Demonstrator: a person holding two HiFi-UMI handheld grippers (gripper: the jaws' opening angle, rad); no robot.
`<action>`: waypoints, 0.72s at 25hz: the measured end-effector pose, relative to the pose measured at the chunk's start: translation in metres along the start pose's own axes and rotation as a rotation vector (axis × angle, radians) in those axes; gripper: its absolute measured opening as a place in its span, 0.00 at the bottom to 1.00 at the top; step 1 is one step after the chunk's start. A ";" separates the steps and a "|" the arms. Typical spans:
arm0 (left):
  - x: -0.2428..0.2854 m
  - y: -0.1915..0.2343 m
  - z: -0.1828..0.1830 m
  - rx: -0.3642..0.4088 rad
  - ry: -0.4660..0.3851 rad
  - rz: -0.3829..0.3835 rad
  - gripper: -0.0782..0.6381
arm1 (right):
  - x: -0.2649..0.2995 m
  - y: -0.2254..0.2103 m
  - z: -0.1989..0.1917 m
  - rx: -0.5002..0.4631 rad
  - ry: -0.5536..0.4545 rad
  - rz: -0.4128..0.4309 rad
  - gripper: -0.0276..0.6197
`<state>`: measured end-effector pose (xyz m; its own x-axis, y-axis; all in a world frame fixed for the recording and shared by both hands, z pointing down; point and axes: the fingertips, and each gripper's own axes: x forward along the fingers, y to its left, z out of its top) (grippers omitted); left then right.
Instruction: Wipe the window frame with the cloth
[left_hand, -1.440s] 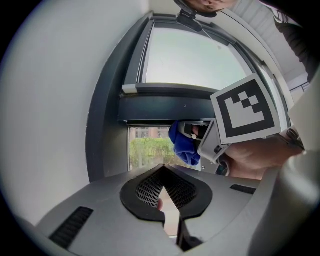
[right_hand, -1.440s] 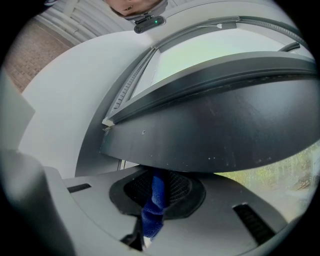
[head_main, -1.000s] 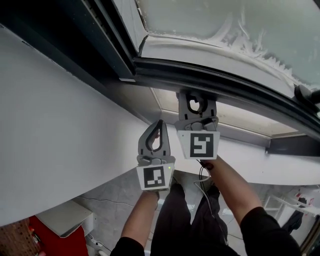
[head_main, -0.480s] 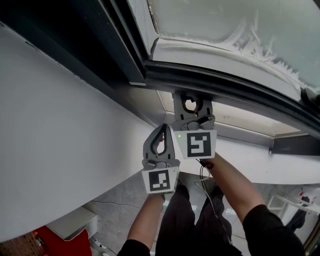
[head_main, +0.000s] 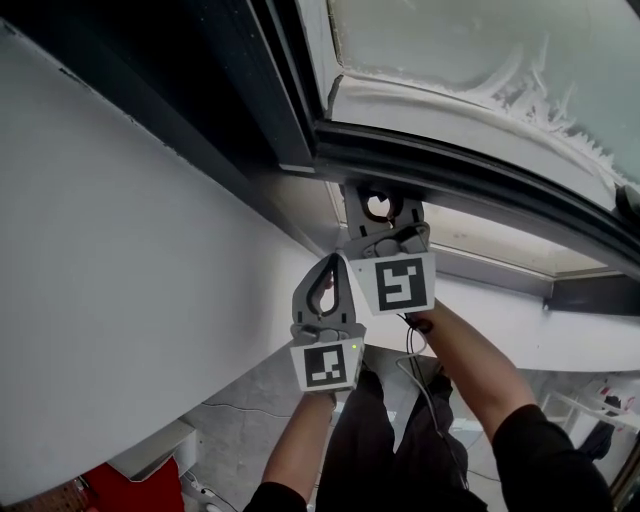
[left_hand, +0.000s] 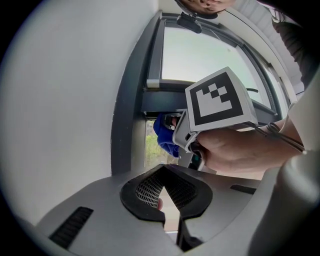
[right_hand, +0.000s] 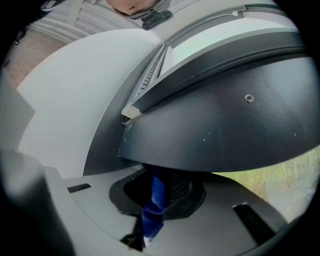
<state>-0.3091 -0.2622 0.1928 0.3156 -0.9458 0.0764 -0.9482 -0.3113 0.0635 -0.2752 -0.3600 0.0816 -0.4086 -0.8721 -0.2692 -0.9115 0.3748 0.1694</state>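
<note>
My right gripper (head_main: 383, 190) presses up against the underside of the dark window frame (head_main: 450, 170), close to its left corner. It is shut on a blue cloth (right_hand: 157, 194), which bunches between the jaws right under the frame's dark bar (right_hand: 225, 130). From the left gripper view the cloth (left_hand: 164, 135) shows as a blue wad ahead of the right gripper's marker cube, against the frame (left_hand: 127, 100). My left gripper (head_main: 323, 263) hangs just below and left of the right one, away from the frame, shut with nothing in it (left_hand: 165, 170). The head view hides the cloth.
A wide white sill or wall (head_main: 120, 300) runs to the left. Frosted glass (head_main: 480, 50) fills the pane above the frame. Far below lie a grey floor (head_main: 250, 410) and a red object (head_main: 140, 485). A cable (head_main: 425, 390) trails from the right gripper.
The right gripper with the cloth has slid left along the frame's bar toward the corner. The left gripper has followed slightly, staying just below it.
</note>
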 end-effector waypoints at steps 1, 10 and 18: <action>0.000 0.001 -0.001 -0.007 0.002 0.004 0.12 | 0.001 0.002 0.000 -0.002 -0.001 0.007 0.08; -0.004 0.004 -0.012 -0.020 0.021 -0.003 0.12 | 0.013 0.014 -0.002 -0.001 -0.014 0.046 0.08; -0.007 0.006 -0.017 -0.019 0.034 -0.014 0.12 | 0.022 0.024 -0.003 0.042 -0.019 0.061 0.08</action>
<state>-0.3166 -0.2559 0.2100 0.3301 -0.9376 0.1094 -0.9430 -0.3222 0.0837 -0.3055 -0.3711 0.0827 -0.4639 -0.8414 -0.2773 -0.8859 0.4401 0.1466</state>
